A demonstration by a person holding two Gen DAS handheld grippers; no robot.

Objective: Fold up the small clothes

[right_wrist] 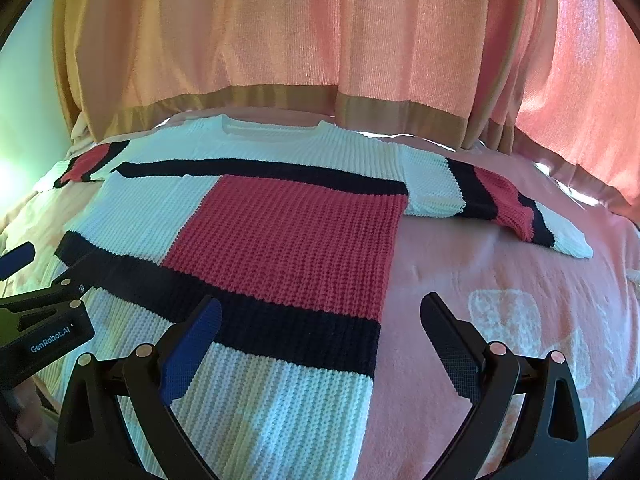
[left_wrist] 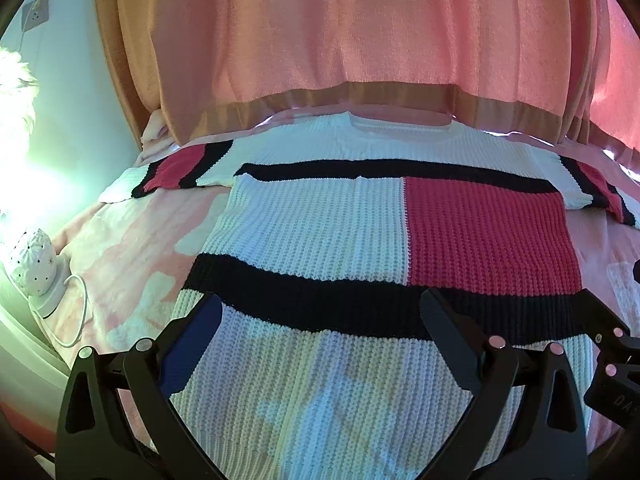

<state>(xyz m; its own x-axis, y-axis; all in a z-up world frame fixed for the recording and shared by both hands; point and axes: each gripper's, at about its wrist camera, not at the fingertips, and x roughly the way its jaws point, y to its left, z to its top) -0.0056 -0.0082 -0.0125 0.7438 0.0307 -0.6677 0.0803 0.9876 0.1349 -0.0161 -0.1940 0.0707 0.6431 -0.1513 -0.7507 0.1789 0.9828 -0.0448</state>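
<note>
While both sets of jaws stand wide apart and grip nothing, the left gripper [left_wrist: 322,316] hovers over the near hem of the sweater [left_wrist: 360,240], and the right gripper [right_wrist: 320,316] hangs above the sweater's near right corner, one finger over the knit, the other over bare bedspread! Out from there, the sweater lies spread flat, face up, on the pink bedspread [right_wrist: 500,280], hem near, neckline far. White, black and red blocks, chunky knit. The left sleeve [left_wrist: 168,172] stretches out to the far left, the right sleeve [right_wrist: 500,200] angles away to the far right, both fully extended. Beyond it all hangs a peach curtain [right_wrist: 280,40]; a white perforated lamp [left_wrist: 34,256] sits at the left edge of the bed.

By my read, folding has not begun: the garment is laid out and smoothed, no fold in it yet. The opening fold looks to be in hand. The next move calls for dropping the jaws onto an edge, likely the hem corners or a sleeve, pinching through thick knit, and carrying it across cleanly. That heavy, stretchy fabric may sag or drag the bedspread along.
</note>
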